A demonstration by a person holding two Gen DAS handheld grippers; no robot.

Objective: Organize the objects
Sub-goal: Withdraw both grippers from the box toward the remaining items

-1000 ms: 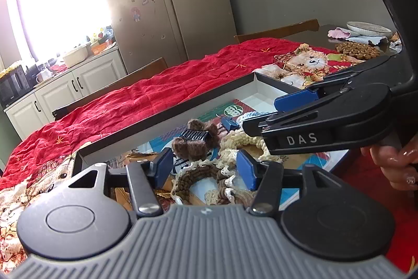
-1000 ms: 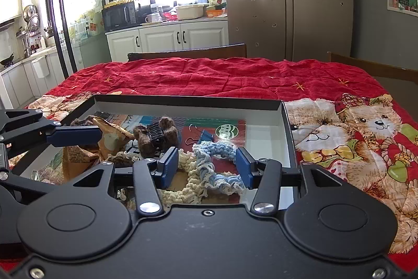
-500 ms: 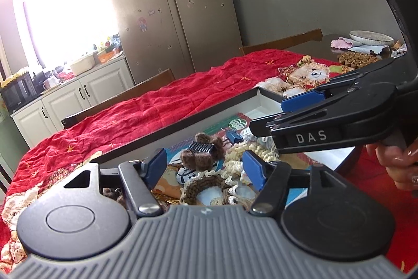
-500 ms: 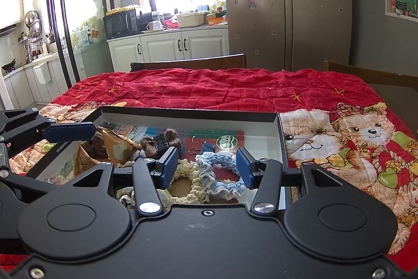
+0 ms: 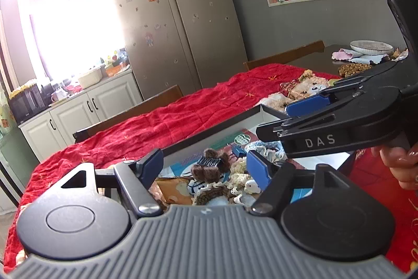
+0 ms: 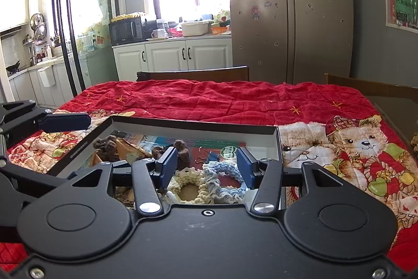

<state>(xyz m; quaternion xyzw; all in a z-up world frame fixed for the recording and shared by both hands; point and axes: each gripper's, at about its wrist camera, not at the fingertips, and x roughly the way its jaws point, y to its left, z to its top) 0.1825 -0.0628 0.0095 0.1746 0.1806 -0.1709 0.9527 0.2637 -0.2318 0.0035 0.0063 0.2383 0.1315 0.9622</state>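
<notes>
A shallow tray (image 6: 193, 125) with a black rim and white walls lies on the red cloth; the left wrist view shows its rim (image 5: 209, 135) too. Inside it lie a brown fuzzy hair clip (image 5: 209, 164), a cream crochet ring (image 6: 188, 181), a light blue crochet piece (image 6: 224, 181), a blue binder clip (image 6: 212, 156) and a brown paper piece (image 6: 129, 149). My left gripper (image 5: 205, 164) hovers over the tray's near side, its jaws opening with nothing gripped. My right gripper (image 6: 207, 165) hangs beside it, open and holding nothing; it also shows side-on as the right gripper (image 5: 282, 118).
The red tablecloth (image 6: 222, 101) with a teddy bear print (image 6: 360, 143) covers the table. Wooden chairs (image 6: 193, 75) stand along the far edge. A plate (image 5: 371, 46) and small items sit at the far right. A person's hand (image 5: 399, 166) holds the right gripper.
Both grippers have risen and pulled back a little from the tray, which now sits lower and smaller in view. The left jaws have spread wider.
</notes>
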